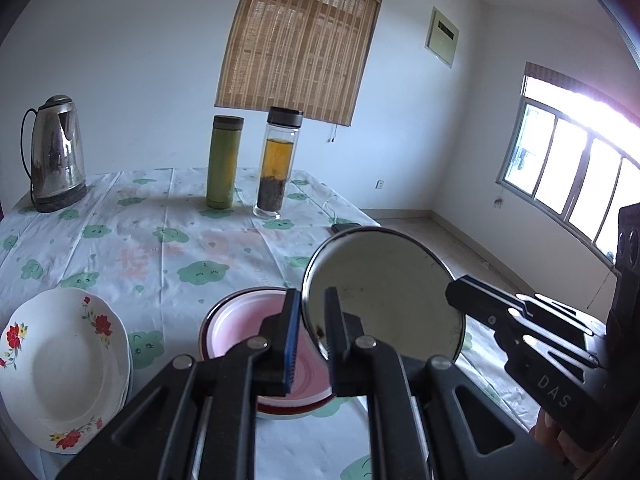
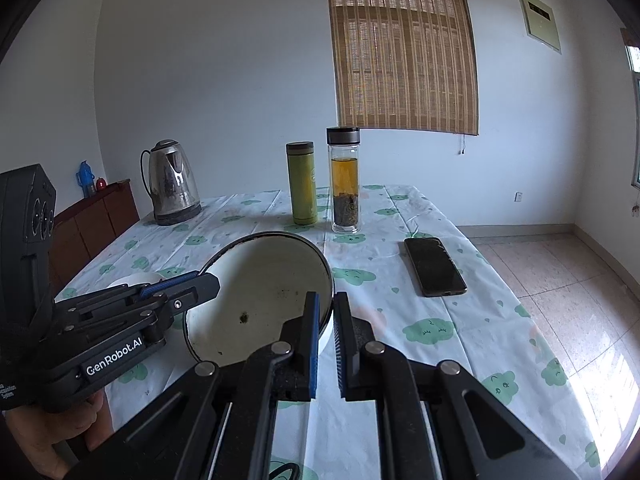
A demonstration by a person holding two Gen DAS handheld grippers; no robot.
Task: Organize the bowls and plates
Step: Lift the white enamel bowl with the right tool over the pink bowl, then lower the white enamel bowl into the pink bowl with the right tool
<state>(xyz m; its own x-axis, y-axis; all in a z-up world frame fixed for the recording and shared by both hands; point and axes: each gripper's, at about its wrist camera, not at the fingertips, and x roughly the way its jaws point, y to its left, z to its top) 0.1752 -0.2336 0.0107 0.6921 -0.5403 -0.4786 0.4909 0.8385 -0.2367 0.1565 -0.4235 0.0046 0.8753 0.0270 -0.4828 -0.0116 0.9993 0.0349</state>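
Gripping the enamel bowl (image 1: 384, 292) by opposite rims, left gripper (image 1: 314, 334) at nine o'clock, right gripper (image 2: 326, 340) at three, both sets of fingers pinch narrow. It hangs above the pink bowl (image 1: 256, 332); uneven tilting could slip it onto the bench (image 1: 160, 232).

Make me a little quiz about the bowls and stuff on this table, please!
1. True or false: both grippers pinch the rim of the same white enamel bowl.
2. Which dish sits on the table under the lifted bowl? A) pink bowl B) floral plate C) steel kettle
3. Fill in: the dark flat thing lying near the table's right edge is a ____.

Key
1. True: left gripper and right gripper clamp opposite rims.
2. A
3. phone
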